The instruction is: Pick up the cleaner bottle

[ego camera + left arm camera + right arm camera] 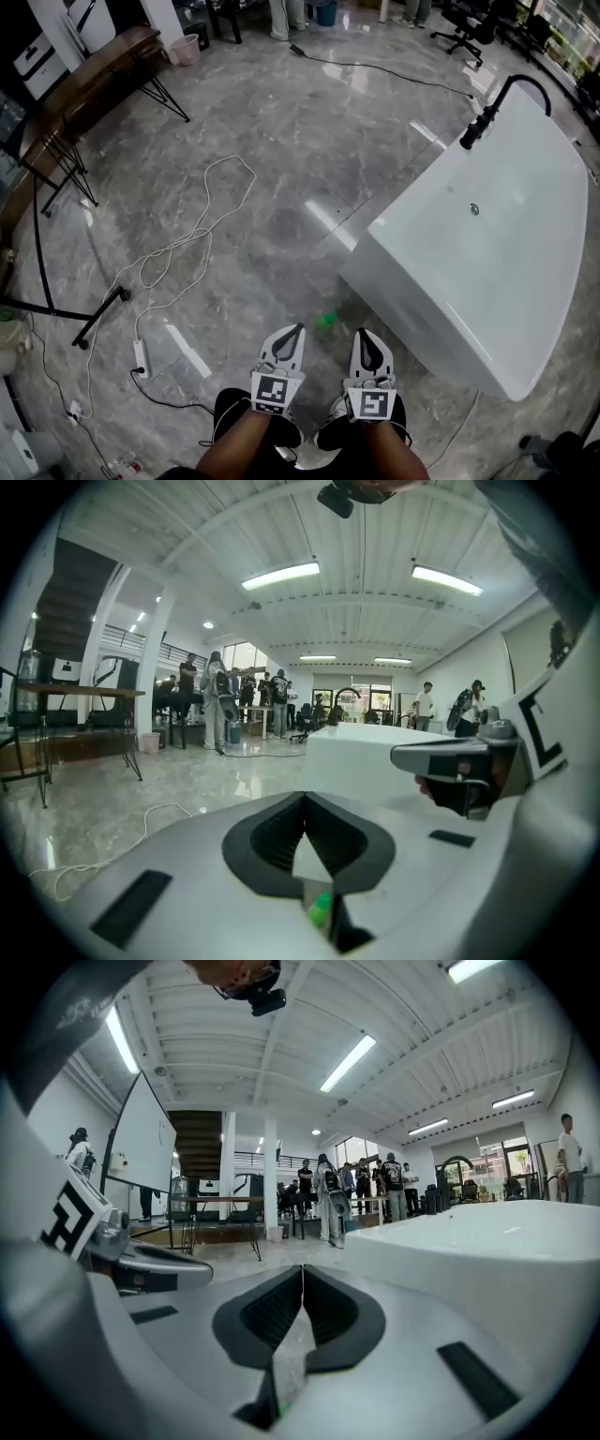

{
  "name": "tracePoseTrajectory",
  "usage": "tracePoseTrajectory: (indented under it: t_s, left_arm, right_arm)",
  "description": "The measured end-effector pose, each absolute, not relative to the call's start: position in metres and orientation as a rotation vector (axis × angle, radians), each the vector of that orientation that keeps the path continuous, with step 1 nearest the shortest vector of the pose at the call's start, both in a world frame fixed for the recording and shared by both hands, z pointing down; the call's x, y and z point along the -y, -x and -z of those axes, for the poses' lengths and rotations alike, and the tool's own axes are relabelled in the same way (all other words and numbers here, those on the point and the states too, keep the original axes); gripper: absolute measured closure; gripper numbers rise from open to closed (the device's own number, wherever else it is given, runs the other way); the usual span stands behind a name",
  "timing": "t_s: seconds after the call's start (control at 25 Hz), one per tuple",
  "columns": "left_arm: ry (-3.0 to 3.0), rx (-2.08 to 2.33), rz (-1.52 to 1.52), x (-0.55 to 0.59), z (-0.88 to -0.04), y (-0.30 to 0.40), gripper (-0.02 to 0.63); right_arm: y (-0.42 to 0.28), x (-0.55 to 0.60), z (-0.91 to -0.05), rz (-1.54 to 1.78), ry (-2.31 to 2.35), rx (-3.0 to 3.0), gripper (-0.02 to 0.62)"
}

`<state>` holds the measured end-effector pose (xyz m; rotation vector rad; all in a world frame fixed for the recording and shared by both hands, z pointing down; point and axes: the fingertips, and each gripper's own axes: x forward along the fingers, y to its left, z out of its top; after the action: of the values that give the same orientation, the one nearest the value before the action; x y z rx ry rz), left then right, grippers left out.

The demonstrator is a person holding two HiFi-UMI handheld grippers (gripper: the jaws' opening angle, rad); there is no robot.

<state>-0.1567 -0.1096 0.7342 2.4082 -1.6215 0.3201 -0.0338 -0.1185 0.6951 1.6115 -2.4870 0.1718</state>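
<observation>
Closed and empty, the left tongs (297, 328) and right tongs (362, 332) are flanking the green cleaner bottle (325, 322) sitting just ahead on the floor (244, 234), nearer the left.

Green object (325, 322) blurred, unidentifiable; mostly hidden behind left tool (305, 796).

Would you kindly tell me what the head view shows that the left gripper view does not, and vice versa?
Only the head view: the round metal drain in the white rectangular bathtub's basin. Only the left gripper view: the long bright ceiling strip lights and standing people's upper bodies far back. Both: the bathtub with its curved black faucet, the small green object on the grey marble floor, and the loose white cable.
</observation>
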Motion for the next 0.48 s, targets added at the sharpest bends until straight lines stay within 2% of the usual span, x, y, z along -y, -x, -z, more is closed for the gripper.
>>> tracePoseTrajectory:
  t_s: [0.48]
  left_arm:
    - [-2.425, 1.589, -0.352, 0.125, -0.938, 0.141, 0.6]
  right_arm:
    - [0.029, 0.146, -0.871, -0.08, -1.628, 2.549, 0.578]
